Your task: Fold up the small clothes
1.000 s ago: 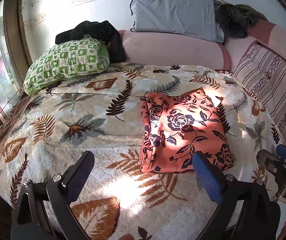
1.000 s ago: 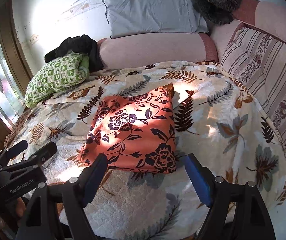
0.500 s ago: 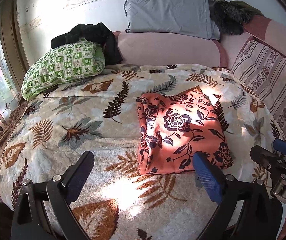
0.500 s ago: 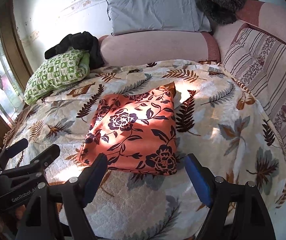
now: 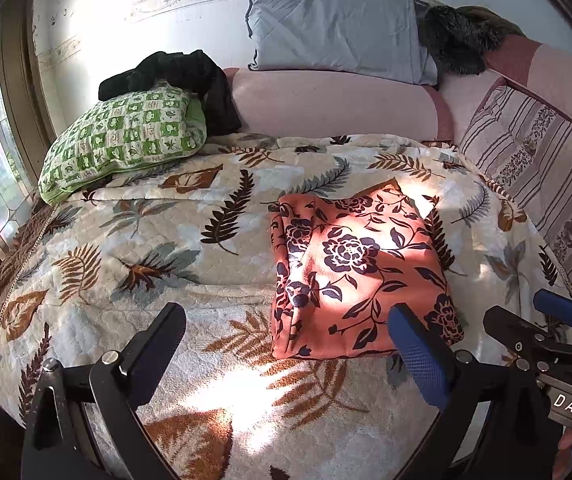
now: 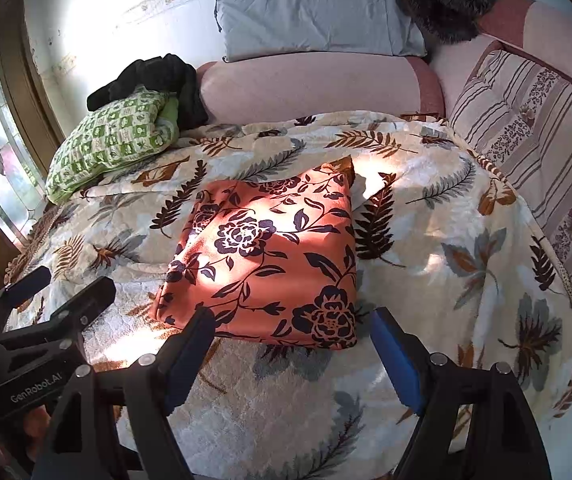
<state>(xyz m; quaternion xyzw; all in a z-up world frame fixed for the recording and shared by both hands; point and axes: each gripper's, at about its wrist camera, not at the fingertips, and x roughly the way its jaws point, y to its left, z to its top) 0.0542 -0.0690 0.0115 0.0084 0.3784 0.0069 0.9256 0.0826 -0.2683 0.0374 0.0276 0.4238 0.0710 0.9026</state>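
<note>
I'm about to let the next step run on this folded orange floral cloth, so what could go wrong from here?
The orange floral cloth lies folded on a soft, rumpled leaf-print blanket; a low pinch could catch blanket pile too. Its left edge shows loose stacked layers, so a pull there might undo the fold. The left gripper and right gripper are both open and close together, so they could bump.

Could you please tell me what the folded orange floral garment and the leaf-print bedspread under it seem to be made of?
The orange floral garment looks like a thin, smooth woven or knit fabric, matte: it folds flat with soft creases at its edges. The exact fibre cannot be told. The leaf-print bedspread looks like a plush fleece or quilted blanket: its surface shows a fuzzy, stitched texture where the sunlight hits it.
</note>
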